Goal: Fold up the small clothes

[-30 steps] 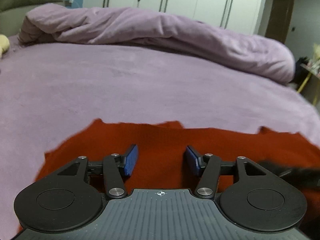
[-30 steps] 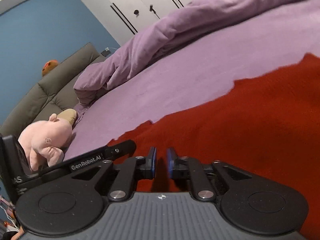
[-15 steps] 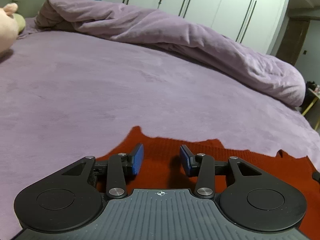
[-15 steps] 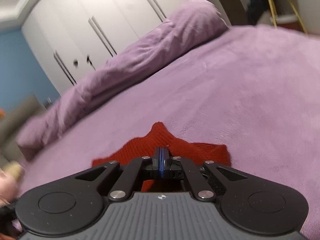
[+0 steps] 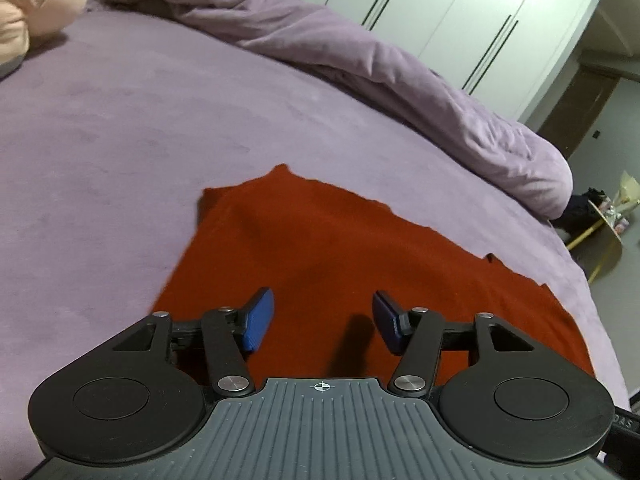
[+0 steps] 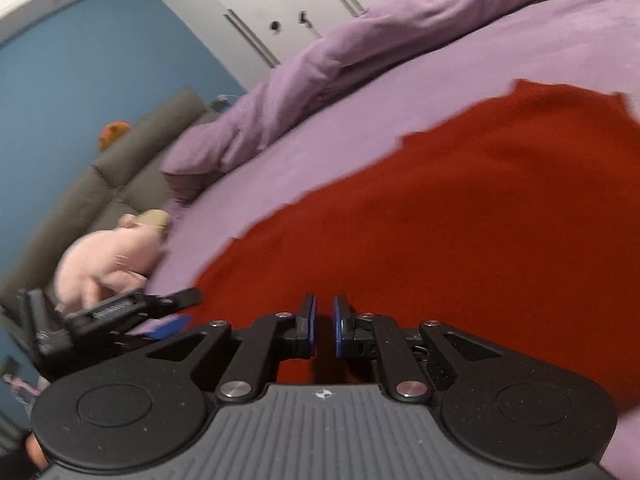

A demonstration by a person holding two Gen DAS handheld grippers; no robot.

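Observation:
A red knitted garment [image 5: 320,248] lies spread flat on the purple bed [image 5: 120,120]. My left gripper [image 5: 322,300] hovers over its near left part with jaws wide and still opening, nothing between the blue pads. In the right wrist view the garment [image 6: 460,208] fills the middle and right. My right gripper [image 6: 324,304] sits low over its near edge. Its jaws are just opening, with a narrow gap and no cloth pinched between the pads. The left gripper [image 6: 132,308] shows at the left of that view, beside the garment's edge.
A rumpled purple duvet [image 5: 400,72] runs along the far side of the bed. A pink plush toy [image 6: 108,256] lies at the bed's end near a grey sofa [image 6: 120,176]. White wardrobe doors [image 5: 460,12] stand behind. A small round table [image 5: 608,220] stands off the bed.
The right gripper, shut at a red corner half a second ago, has parted its pads slightly and swung across the garment. The left gripper has shifted, rolled, and widened a little.

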